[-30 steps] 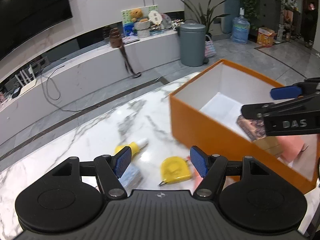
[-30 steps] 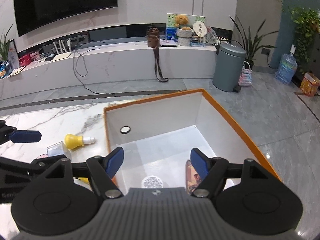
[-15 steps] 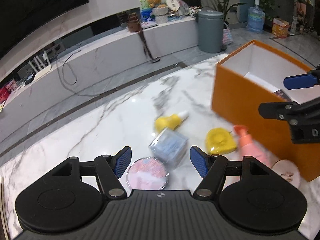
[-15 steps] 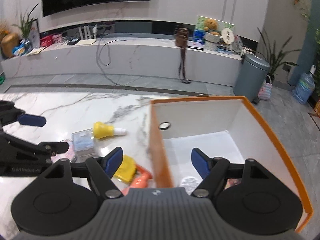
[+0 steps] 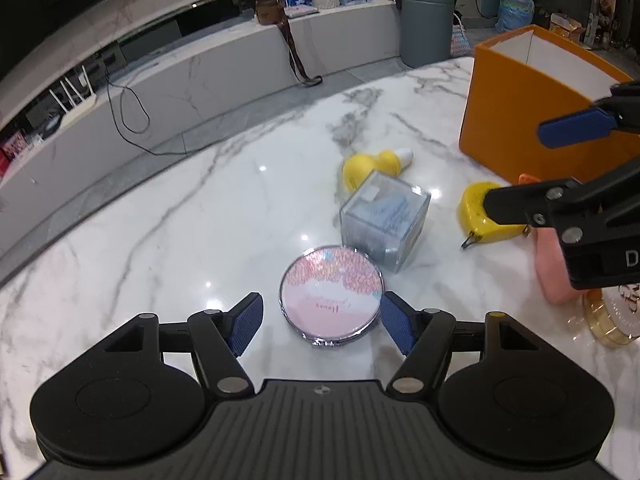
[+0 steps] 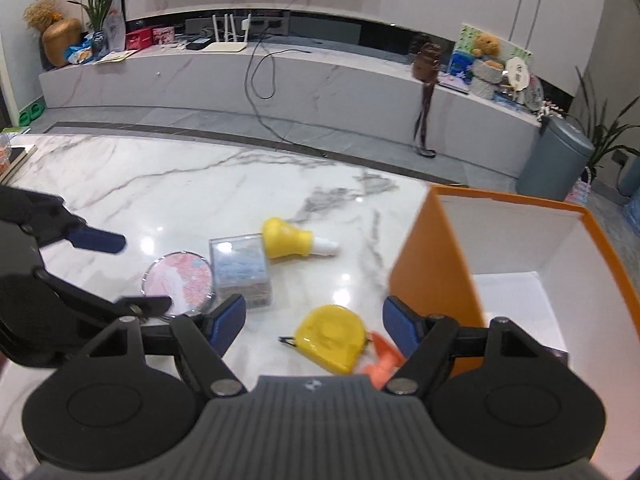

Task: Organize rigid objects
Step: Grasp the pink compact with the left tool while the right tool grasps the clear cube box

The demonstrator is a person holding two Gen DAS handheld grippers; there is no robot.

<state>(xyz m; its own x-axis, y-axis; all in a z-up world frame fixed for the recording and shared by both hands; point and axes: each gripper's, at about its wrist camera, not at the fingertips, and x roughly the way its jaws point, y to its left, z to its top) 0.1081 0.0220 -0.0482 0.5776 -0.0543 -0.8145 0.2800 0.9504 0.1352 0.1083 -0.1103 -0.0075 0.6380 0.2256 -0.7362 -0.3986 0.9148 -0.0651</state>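
**Round compact mirror lies between the left gripper's parted fingers**

The round compact mirror (image 5: 331,295) lies flat on the marble table (image 5: 160,240), framed by the left gripper (image 5: 322,322), whose fingers stand apart and clasp nothing; a clear cube box (image 5: 384,220) touches the mirror's far edge; a yellow bottle (image 5: 374,166) lies behind it; the right gripper (image 6: 314,324) hangs released and empty over a yellow tape measure (image 6: 330,338), just beside the orange box (image 6: 436,268).
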